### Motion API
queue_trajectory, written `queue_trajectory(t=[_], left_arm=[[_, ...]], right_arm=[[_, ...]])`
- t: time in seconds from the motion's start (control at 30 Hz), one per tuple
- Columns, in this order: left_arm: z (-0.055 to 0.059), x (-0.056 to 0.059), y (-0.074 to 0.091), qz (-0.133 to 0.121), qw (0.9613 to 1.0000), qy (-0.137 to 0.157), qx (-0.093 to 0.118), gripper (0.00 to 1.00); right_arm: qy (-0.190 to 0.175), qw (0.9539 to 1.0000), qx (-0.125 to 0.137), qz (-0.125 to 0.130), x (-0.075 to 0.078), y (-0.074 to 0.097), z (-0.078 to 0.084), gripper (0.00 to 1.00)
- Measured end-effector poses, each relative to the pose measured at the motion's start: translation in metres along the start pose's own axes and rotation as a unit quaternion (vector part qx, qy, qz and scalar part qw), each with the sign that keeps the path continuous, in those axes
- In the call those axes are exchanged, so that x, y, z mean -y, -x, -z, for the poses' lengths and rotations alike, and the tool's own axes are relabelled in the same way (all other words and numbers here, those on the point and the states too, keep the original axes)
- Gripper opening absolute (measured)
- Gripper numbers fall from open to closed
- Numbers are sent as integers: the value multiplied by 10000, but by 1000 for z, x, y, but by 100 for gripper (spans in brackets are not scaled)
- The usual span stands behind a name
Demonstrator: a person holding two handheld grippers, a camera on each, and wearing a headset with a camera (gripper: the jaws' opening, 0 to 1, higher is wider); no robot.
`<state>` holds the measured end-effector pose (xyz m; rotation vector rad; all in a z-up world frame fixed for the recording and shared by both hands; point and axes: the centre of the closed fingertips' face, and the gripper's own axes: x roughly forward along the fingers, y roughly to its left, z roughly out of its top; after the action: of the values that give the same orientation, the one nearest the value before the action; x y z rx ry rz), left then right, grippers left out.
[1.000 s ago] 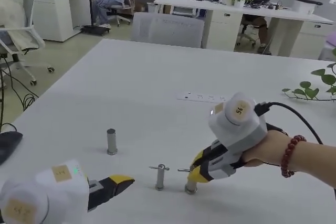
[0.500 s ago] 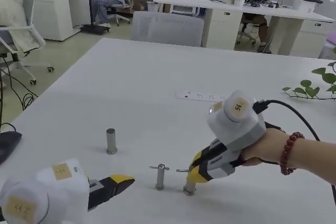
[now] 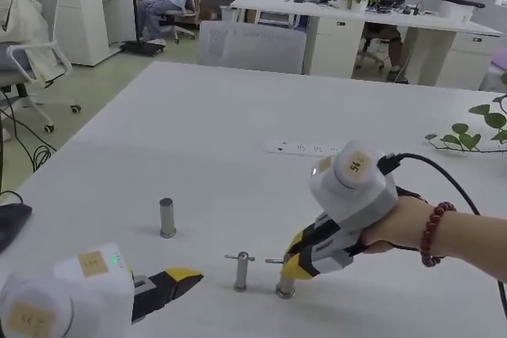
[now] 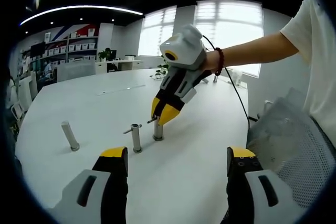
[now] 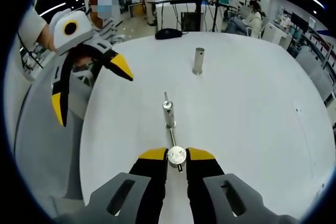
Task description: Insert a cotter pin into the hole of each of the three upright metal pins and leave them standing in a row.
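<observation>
My worry here is tipping. The right gripper has its jaws clenched on the head of the end pin, which stands just beside the middle pin. If I draw away at a slant, or before the jaws have fully let go, I judge the end pin could topple into the middle pin and spoil the row. The near cotter pin sits through the end pin's hole and pokes out toward the middle pin, so a sideways drag of the jaws could snag it and pull it back out. The middle cotter pin is through the middle pin. The bare pin stands well apart on the middle pin's other side, its hole unfilled as far as I can see. The left gripper hangs released, jaws wide, near the middle pin over the surface, holding nothing.
</observation>
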<state>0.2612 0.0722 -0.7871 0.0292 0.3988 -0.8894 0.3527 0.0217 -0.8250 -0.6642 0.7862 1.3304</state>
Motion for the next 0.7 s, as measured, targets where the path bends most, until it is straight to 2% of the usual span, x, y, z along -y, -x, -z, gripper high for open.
queue_trajectory(t=[0.27,0.4,0.7], left_arm=[[1,0,1,-1,10000,-3,-16,78],[1,0,2,-6,10000,29,-19,78],[-1,2,7,-37,10000,27,10,79]], right_arm=[[-172,9998,72,-88,-2,1,-2,18],[-142,9998,127,-71,-4,3,-4,21],[-384,9988,314,62,-8,16,-7,36]])
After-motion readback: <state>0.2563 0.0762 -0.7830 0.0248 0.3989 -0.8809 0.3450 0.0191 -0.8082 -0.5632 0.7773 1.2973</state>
